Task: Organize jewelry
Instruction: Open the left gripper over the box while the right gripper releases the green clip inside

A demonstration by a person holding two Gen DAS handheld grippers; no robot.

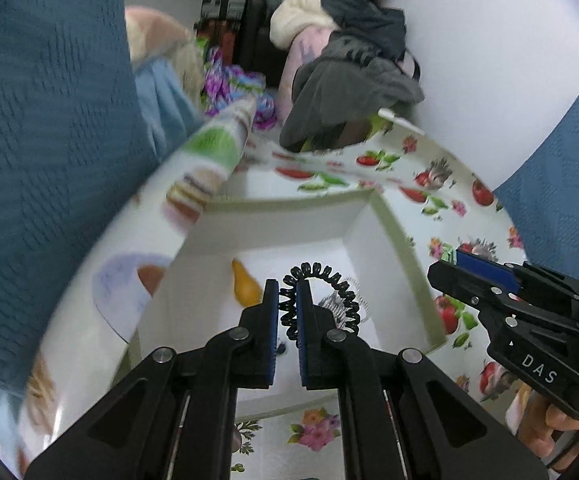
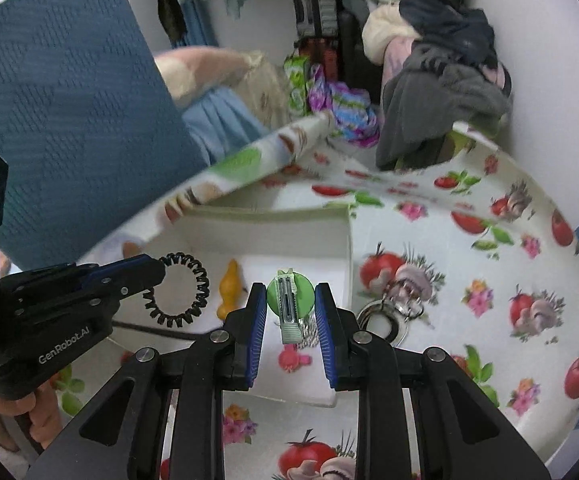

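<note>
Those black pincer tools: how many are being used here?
2. The left tool grips a black coil hair tie over the white box; the right tool holds a green hair clip.

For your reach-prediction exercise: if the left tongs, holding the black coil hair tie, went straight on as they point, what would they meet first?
Probably the white floor of the open box, near the yellow piece; depth is unclear.

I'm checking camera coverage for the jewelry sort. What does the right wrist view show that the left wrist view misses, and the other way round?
Only the right wrist view: the green hair clip between the right gripper fingers, a pink piece in the box, and the metal rings on the tablecloth. Only the left wrist view: the box's right wall. Both: the white box, the yellow piece, and the black spiral hair tie pinched by the left gripper.
</note>
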